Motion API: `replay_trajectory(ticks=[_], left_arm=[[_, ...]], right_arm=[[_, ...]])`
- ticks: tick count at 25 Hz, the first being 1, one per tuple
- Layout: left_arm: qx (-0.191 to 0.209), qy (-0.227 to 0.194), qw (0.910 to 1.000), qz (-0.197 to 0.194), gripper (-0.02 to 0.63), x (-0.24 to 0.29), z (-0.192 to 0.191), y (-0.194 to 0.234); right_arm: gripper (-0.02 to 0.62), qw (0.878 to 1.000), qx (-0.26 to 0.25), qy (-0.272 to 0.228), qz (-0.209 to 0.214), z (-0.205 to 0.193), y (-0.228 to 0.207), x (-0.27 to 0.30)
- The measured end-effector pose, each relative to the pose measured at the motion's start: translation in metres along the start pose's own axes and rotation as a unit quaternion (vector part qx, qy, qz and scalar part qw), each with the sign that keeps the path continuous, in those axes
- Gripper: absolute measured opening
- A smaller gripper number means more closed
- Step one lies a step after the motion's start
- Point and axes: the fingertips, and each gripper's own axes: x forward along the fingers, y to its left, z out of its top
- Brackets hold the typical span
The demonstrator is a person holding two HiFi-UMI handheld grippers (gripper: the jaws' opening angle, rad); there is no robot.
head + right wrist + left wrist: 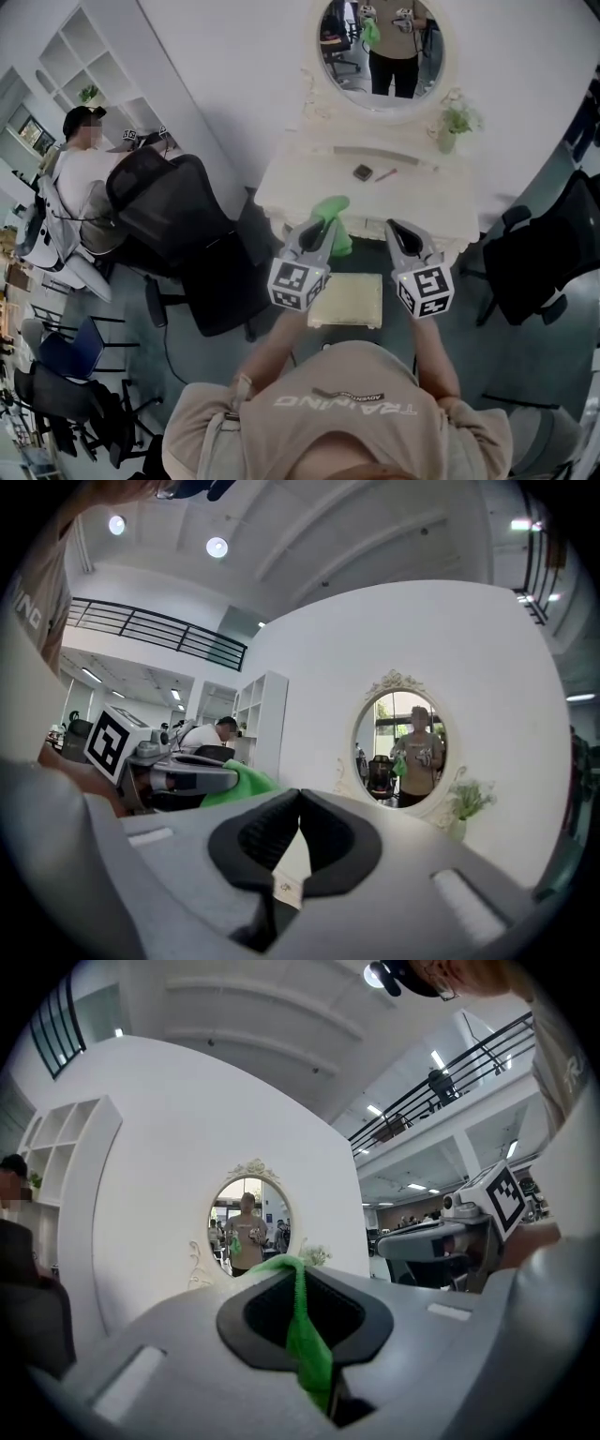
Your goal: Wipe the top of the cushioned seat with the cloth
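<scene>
The wipe is yet to begin, I judge: the left claw [298, 1271] pinches the cloth [333, 221] in the air, clear of the seat [345, 298] below by the bench [302, 180], while the right claw [298, 803] is closed on nothing.

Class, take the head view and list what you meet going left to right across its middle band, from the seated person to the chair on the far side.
Seated person → black mesh chair → left gripper, holding the green cloth → cushioned seat → right gripper → black chair.
</scene>
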Motion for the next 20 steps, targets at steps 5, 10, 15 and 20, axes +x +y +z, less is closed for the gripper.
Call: replay_trajectory(ticks=[5,10,15,20], left_arm=[[0.003,-0.015,0.9999,0.008,0.025,-0.002,0.001,-0.003],[0.012,-0.024,0.9996,0.006,0.025,-0.007,0.009,-0.007],[0.008,-0.038,0.9992,0.004,0.025,-0.009,0.017,-0.005],[-0.008,-0.035,0.9993,-0.011,0.025,-0.013,0.012,-0.016]], right_arm=[[0.005,0.999,-0.025,-0.025,-0.025,0.006,-0.005,-0.006],[0.005,0.999,-0.033,-0.037,-0.017,0.011,0.002,-0.009],[0.005,0.998,-0.009,-0.064,0.009,0.021,0.012,-0.009],[0.005,0.998,-0.017,-0.058,0.015,0.019,0.018,-0.015]])
